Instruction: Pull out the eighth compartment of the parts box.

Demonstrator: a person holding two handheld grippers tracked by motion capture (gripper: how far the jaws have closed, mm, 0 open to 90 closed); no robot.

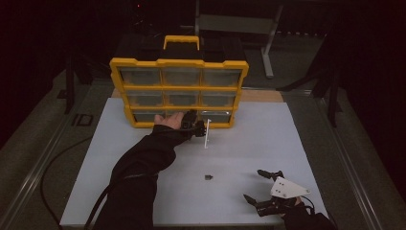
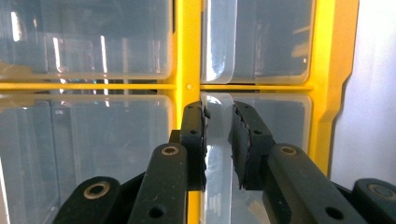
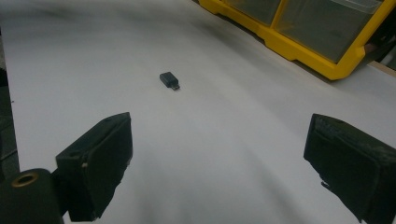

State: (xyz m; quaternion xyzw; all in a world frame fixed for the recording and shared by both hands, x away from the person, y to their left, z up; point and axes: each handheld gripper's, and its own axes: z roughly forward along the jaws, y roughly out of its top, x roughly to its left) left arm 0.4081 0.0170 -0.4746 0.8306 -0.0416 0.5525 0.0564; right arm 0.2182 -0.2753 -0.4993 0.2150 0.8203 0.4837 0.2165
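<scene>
A yellow drawer cabinet (image 1: 179,63) with clear drawers stands at the back of the white table (image 1: 268,139). My left gripper (image 1: 198,128) reaches into its bottom row, about where the middle and right drawers meet. In the left gripper view my left gripper (image 2: 218,112) has its jaws closed on a clear drawer handle ridge (image 2: 217,154), beside the yellow frame (image 2: 187,46). My right gripper (image 1: 253,184) rests near the front right of the table, open with nothing in it. It appears again as the right gripper (image 3: 219,158) in its own view. A small black adapter (image 1: 208,177) (image 3: 169,80) lies on the table.
A thin pale strip (image 1: 207,134) stands just right of the left gripper; what it is I cannot tell. The cabinet's yellow corner (image 3: 299,49) shows at the upper right of the right gripper view. A dark floor and metal stands surround the table.
</scene>
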